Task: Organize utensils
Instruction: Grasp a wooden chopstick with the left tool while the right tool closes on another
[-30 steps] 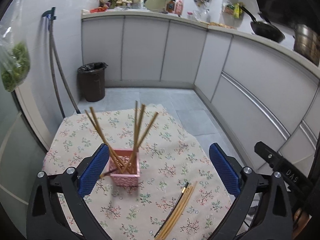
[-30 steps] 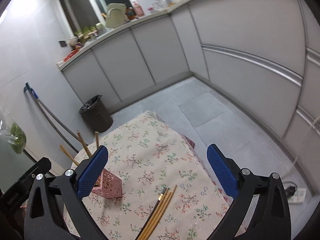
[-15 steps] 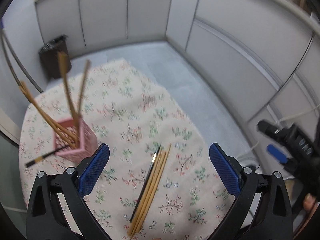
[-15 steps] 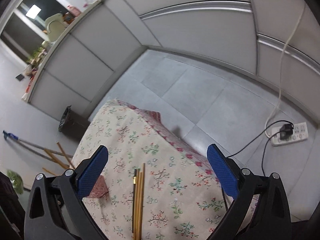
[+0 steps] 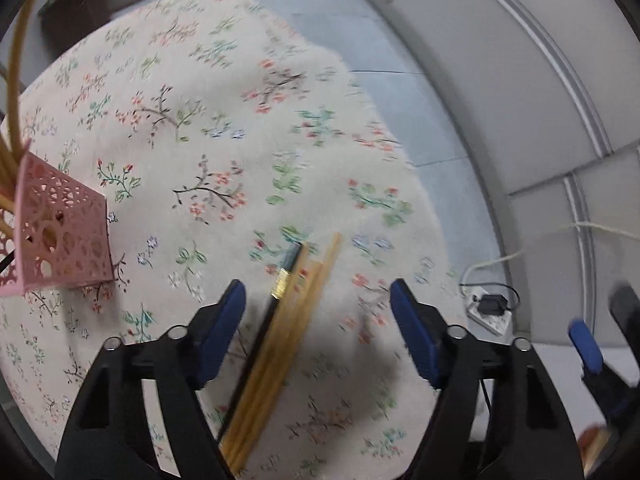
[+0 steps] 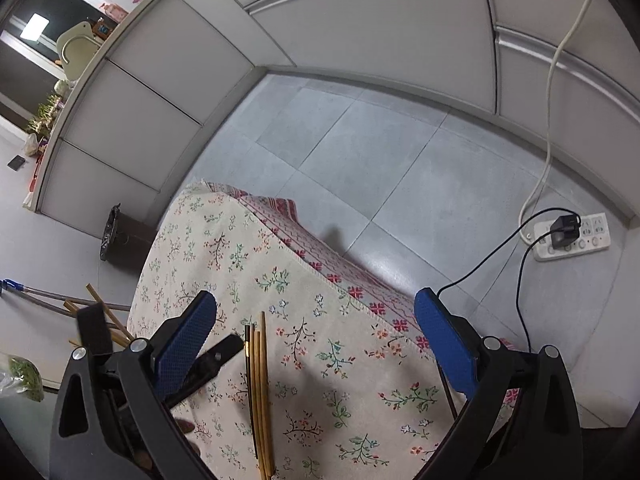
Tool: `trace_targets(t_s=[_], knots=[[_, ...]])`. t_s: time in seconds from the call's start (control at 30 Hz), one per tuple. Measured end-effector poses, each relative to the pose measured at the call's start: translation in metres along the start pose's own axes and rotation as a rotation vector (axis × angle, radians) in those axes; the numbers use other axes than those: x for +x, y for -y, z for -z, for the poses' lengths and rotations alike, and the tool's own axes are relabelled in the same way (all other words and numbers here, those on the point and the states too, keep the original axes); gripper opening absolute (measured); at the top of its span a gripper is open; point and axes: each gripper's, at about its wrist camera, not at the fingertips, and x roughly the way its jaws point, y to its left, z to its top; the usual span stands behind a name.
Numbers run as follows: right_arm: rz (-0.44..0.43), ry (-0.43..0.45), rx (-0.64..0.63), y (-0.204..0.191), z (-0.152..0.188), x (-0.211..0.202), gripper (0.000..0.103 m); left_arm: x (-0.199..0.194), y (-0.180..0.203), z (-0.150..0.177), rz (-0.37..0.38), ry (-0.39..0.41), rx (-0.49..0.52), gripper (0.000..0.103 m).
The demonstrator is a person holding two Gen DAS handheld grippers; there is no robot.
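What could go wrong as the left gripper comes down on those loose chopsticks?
The left gripper, jaws just closing, straddles the whole chopstick bundle, so it may pinch several and let some slip. The bundle lies near the tablecloth edge, so a nudged stick could roll off onto the floor.

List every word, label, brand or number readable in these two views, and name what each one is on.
None can be read in either view.
The power strip has marks by its sockets, too small to read.
The bottles on the far counter are too small and blurred for any label.
The gripper bodies show no lettering.
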Motion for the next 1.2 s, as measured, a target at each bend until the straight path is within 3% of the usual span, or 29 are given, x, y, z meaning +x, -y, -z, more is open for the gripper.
trace_targets(t_s=[0.23, 0.5, 0.77, 0.9, 1.2], knots=[[-0.028, -0.082, 0.041, 0.005, 0.001, 0.016, 0.096, 0.029, -0.014, -0.008, -0.081, -0.046, 0.006, 0.043], [-0.024, -0.107, 0.038, 0.004, 0.003, 0.024, 0.096, 0.044, -0.011, -0.012, -0.124, -0.035, 0.034, 0.039], [-0.020, -0.114, 0.030, 0.004, 0.003, 0.028, 0.096, 0.034, -0.016, -0.016, -0.073, -0.029, 0.011, 0.035], [-0.023, -0.124, 0.029, 0.004, 0.003, 0.031, 0.096, 0.030, -0.013, -0.015, -0.088, -0.025, 0.029, 0.035], [-0.014, -0.129, 0.010, 0.002, 0.004, 0.033, 0.096, 0.043, -0.013, -0.013, -0.143, -0.044, 0.064, 0.019]])
